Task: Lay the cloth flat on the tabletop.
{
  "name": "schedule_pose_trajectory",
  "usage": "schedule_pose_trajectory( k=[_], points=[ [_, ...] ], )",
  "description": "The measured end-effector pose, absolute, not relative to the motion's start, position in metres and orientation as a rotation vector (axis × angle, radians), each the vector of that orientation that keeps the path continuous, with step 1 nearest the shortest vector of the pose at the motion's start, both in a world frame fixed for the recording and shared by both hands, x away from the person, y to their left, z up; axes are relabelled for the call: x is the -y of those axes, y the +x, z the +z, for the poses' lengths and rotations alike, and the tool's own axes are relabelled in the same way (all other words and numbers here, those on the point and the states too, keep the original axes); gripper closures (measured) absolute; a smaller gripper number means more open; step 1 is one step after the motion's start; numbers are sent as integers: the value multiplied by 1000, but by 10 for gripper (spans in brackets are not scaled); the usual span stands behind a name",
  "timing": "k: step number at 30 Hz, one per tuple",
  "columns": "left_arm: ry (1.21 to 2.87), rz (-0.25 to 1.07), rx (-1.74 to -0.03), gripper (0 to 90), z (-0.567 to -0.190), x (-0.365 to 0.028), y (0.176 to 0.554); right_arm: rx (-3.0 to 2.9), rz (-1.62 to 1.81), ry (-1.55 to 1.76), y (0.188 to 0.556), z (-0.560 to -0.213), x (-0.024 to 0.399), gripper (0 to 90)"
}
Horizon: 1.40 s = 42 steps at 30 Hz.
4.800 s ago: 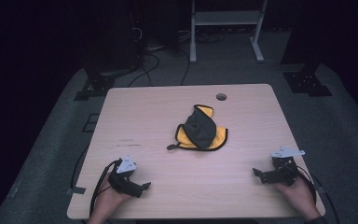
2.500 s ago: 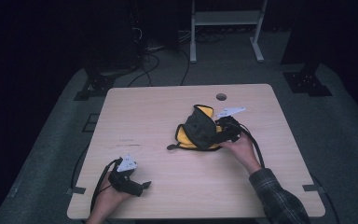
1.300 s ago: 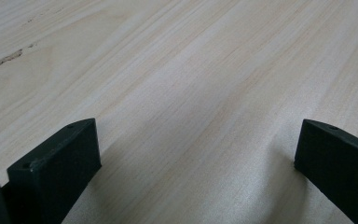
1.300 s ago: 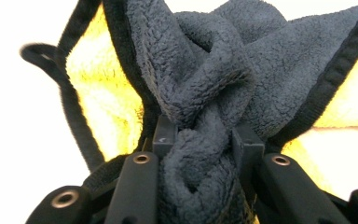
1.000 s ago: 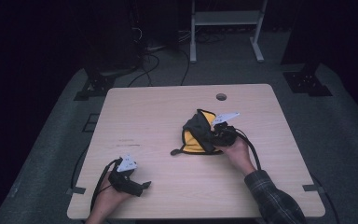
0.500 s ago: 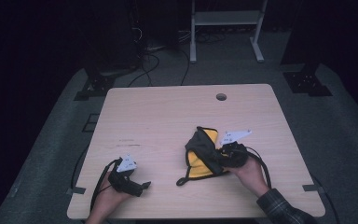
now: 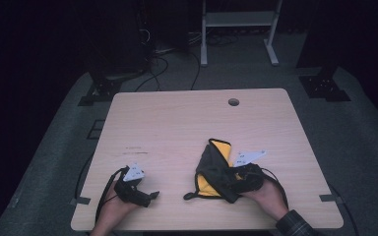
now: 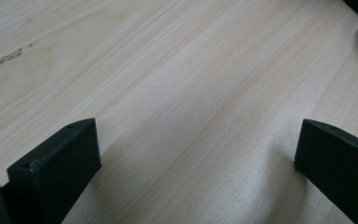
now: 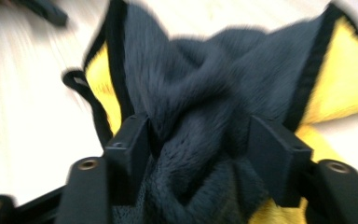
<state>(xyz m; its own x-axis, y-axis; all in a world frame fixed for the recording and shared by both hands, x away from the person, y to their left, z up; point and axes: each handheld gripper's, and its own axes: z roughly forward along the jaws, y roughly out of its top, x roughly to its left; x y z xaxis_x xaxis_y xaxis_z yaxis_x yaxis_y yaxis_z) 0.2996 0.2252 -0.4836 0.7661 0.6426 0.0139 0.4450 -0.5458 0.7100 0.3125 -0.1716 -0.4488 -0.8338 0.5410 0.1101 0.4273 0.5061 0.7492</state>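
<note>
Near edge, left: left gripper (image 7: 140, 195) resting on the table (image 7: 167, 128), jaws wide apart over bare wood, nothing between them. Near edge, right: right gripper (image 7: 236, 179) at the grey and yellow cloth (image 7: 214, 169), which lies bunched on the near right part of the table, well apart from the left gripper. Jaws just been opening; grey pile (image 9: 200, 140) bulging between the two pads, which stand either side of the fold and appear no longer to pinch it. Judged step: release of the cloth at its near position. Recommended: open fully before withdrawing, back straight out along the jaw line so the pile does not snag on a pad, keep low and slow to avoid dragging the bundle. Black edging loop (image 7: 191, 195) trailing toward the near left; keep clear of it. Farther off: cable hole (image 7: 234, 102) at the far edge, unobstructed.
</note>
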Motion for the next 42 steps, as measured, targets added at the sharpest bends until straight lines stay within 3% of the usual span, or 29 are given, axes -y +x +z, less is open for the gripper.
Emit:
schedule_pose_trajectory(
  k=[8,19,22,25,28,42],
  points=[
    [2241,357,-805,0,-484,-225,300,-2553,1335,866,293,-434,200,383],
    [2236,356,-808,0,-484,-225,300,-2613,1304,901,272,-446,212,459],
    [2236,356,-808,0,-484,-225,300,-2640,1290,915,277,-451,207,545],
    [2236,357,-807,0,-484,-225,300,-2660,1260,907,281,-454,203,740],
    [2236,356,-807,0,-484,-225,300,-2656,1278,899,282,-449,203,818],
    [2240,354,-807,0,-484,-225,300,-2470,1431,859,308,-399,202,824]
  ],
)
